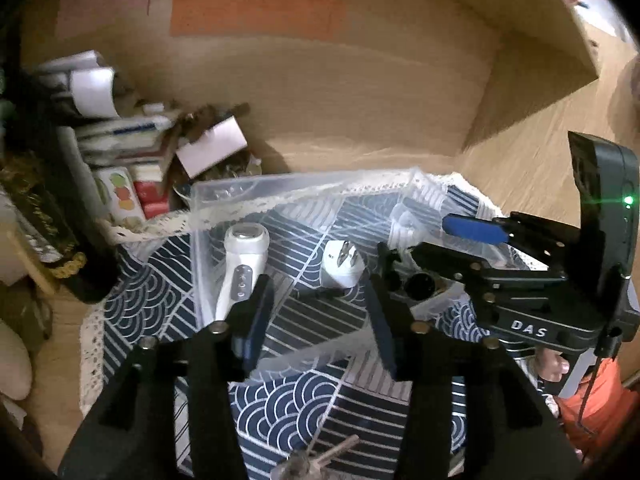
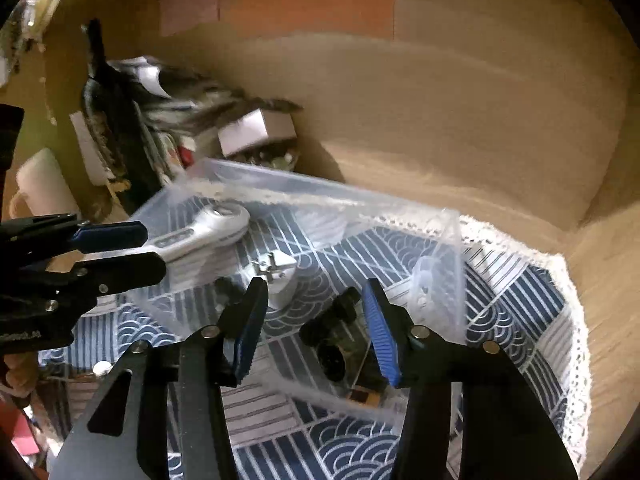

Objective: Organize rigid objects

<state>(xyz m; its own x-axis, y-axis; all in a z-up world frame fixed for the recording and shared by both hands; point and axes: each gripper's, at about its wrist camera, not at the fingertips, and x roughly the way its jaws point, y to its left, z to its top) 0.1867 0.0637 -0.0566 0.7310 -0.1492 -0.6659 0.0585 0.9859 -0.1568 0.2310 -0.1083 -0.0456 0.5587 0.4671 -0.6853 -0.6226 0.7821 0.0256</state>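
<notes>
Left wrist view first: we note a clear plastic bin on the patterned cloth, holding a white handheld device by its left wall, a white plug adapter mid-floor and a black cylindrical part toward its right side. Our left gripper hangs released above the near rim. Our right gripper, likewise released and empty, hovers over the black part. We judge the sorting well advanced; any further placement should clear the near wall, lowering inside before release, since the bin looks light
</notes>
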